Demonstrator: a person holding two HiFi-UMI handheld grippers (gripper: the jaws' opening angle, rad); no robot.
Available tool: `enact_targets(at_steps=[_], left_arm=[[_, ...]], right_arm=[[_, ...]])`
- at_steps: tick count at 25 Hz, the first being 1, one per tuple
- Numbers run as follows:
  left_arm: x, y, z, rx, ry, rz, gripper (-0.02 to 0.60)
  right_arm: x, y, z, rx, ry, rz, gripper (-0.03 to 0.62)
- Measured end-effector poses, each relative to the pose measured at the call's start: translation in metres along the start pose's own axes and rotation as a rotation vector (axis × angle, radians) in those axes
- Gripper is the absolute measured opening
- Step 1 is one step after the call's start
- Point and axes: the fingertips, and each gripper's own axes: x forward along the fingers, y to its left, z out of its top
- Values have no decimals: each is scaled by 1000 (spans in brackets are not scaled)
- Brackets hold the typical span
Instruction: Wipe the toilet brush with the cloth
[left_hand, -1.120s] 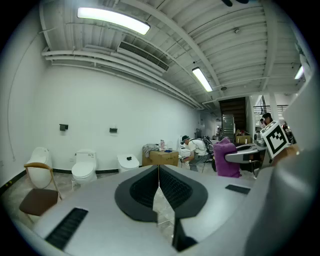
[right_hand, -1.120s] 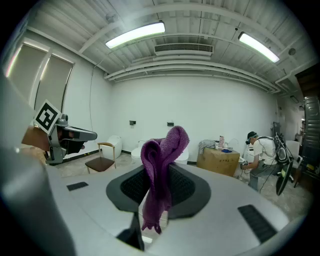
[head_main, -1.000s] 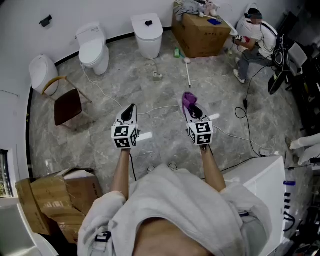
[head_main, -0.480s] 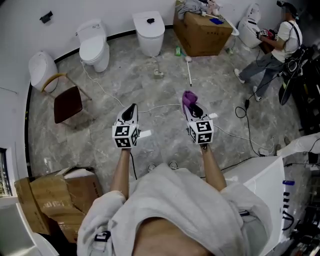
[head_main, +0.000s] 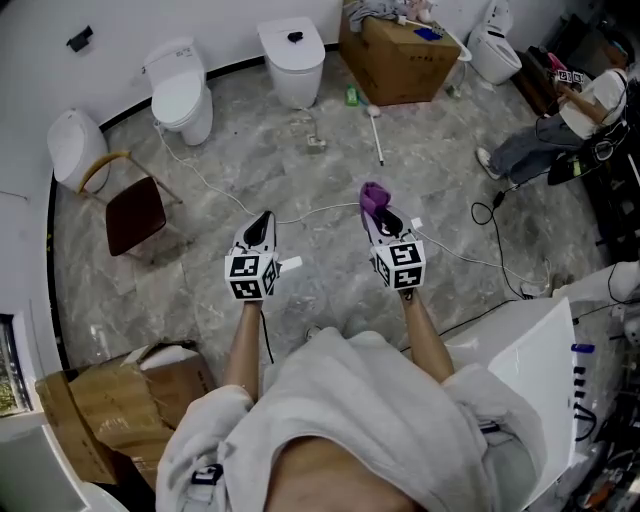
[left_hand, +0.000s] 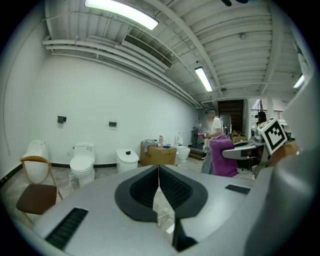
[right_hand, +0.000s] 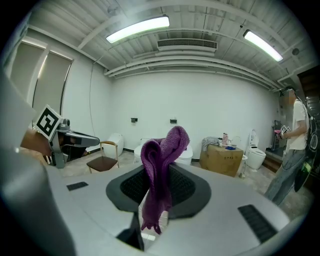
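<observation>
Looking steeply down at a grey marble floor, a person in a pale top holds two grippers out in front.

The right gripper (head_main: 381, 216) has its fingers (right_hand: 187, 192) clenched on a purple cloth (head_main: 372, 196). The cloth stands up in a folded loop above the fingers, and a short tail hangs below them. The left gripper (head_main: 263, 217) has its fingers (left_hand: 140, 192) pressed together with nothing between them.

The toilet brush (head_main: 377, 136) lies flat on the floor, well ahead of both grippers and just beside a closed cardboard box (head_main: 400, 65). It is thin and white-handled, and its head is too small to make out. On top of this box sit a heap of grey fabric and a small blue item. A small green bottle (head_main: 352, 96) stands by the box.

A second cardboard box (head_main: 105, 400), at lower left, stands open. Something pale shows inside it, but what it is cannot be told.

Toilets line the white wall: one (head_main: 181, 93), another (head_main: 292, 58), and a third (head_main: 73, 143) behind a brown chair (head_main: 134, 208). A seated person (head_main: 560, 130) at far right is cut off by the edge. Cables trail across the floor.
</observation>
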Motion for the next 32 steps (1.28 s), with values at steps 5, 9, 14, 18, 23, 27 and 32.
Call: enact_targets(at_steps=[5,9,14,18,23,27,32], left_arm=[[7,11,-4,-5,9,-20,21],[23,17,-4,-6,9,-23,21],[52,26,-1,-5,19,-12,23],[86,40,9,-4,34,13,22],[146,55,35,7,41,43,21],[203,62,60,5,34,58,21],[273,62,84,8,23,58,21]], right_arm=[[9,11,-5,-3,14,-12,107],[23,4,-4,-5,9,-18,107],[53,-17,1,-2,2,-18,107],[91,-42,8,-10,10,-23,107],[146,-81,25,-10,14,5,107],[194,-119,42,-4,10,42,109],[246,-163,61,-2,3,77,107]])
